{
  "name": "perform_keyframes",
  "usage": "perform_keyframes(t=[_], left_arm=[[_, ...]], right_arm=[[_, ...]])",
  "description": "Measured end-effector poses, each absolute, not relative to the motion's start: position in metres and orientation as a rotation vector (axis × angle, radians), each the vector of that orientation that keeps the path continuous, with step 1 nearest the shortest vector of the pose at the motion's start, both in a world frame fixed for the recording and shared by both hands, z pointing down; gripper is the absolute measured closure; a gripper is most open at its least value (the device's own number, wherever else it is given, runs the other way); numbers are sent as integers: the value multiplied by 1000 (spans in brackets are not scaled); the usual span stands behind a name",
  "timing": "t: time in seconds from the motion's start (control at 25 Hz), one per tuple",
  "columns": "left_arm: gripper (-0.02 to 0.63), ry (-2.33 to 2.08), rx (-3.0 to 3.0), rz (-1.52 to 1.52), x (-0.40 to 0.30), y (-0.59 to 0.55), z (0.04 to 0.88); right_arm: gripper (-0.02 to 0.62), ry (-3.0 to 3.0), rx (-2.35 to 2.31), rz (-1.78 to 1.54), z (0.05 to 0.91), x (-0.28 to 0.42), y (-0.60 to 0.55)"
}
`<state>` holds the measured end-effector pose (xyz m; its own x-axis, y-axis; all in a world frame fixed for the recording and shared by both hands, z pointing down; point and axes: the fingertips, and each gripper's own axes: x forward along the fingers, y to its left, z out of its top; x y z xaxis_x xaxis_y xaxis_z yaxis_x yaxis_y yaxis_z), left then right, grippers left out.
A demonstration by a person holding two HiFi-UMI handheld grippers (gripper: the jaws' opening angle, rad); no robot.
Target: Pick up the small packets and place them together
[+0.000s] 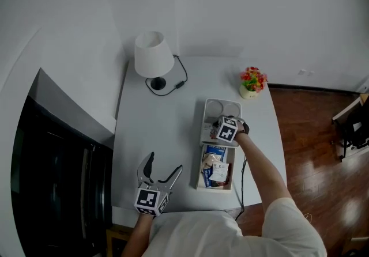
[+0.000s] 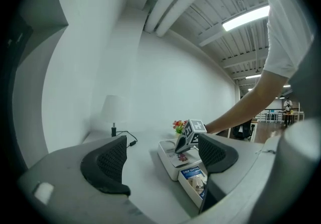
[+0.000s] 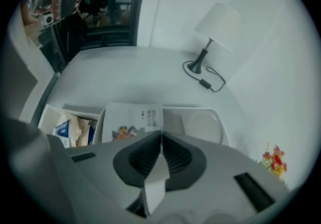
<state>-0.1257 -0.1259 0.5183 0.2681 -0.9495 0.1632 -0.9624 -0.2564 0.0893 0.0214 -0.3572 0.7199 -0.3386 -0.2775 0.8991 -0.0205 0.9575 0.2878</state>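
Observation:
My right gripper [image 3: 160, 136] is shut on a white printed packet [image 3: 131, 121], pinching its edge. The packet hangs flat over the near part of a white tray [image 3: 220, 120] that has round hollows. In the head view the right gripper [image 1: 222, 127] hovers over this tray [image 1: 222, 104] at the table's right side. Just in front of the tray stands a white open box [image 1: 198, 176] holding several small packets [image 1: 214, 170]. My left gripper [image 1: 165, 163] rests near the table's front edge, left of the box, open with nothing between its fingers.
A white table lamp [image 1: 153, 57] stands at the back with its black cable [image 1: 177, 84] trailing right. A small pot of flowers [image 1: 252, 82] sits at the back right corner. A dark cabinet [image 1: 52, 181] runs along the table's left side.

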Motion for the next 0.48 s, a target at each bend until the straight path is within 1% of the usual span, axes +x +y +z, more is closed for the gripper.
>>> perform_keyframes(t=[0.2,0.24,0.28,0.32,0.36,0.48], left_arm=[[178,-1762,2398,109,-113,-129,517],[178,-1751,2409,110,-110,-130,516],[178,-1743,2417,107,-108,-132,515],[178,-1736,2425,104,-107,-133,514],[178,-1731,2432,101,-105,-135,512],[178,-1712,2461,94,-99,-137,508]], right_arm=[[561,-1906,289,-298,721,28,-358],[524,-1911,300,-312,720,28,-358],[370,-1915,310,-319,718,26,-359],[239,-1917,317,-323,715,25,-359],[212,-1919,326,-333,710,25,-360],[212,-1946,397,-419,685,25,-366]])
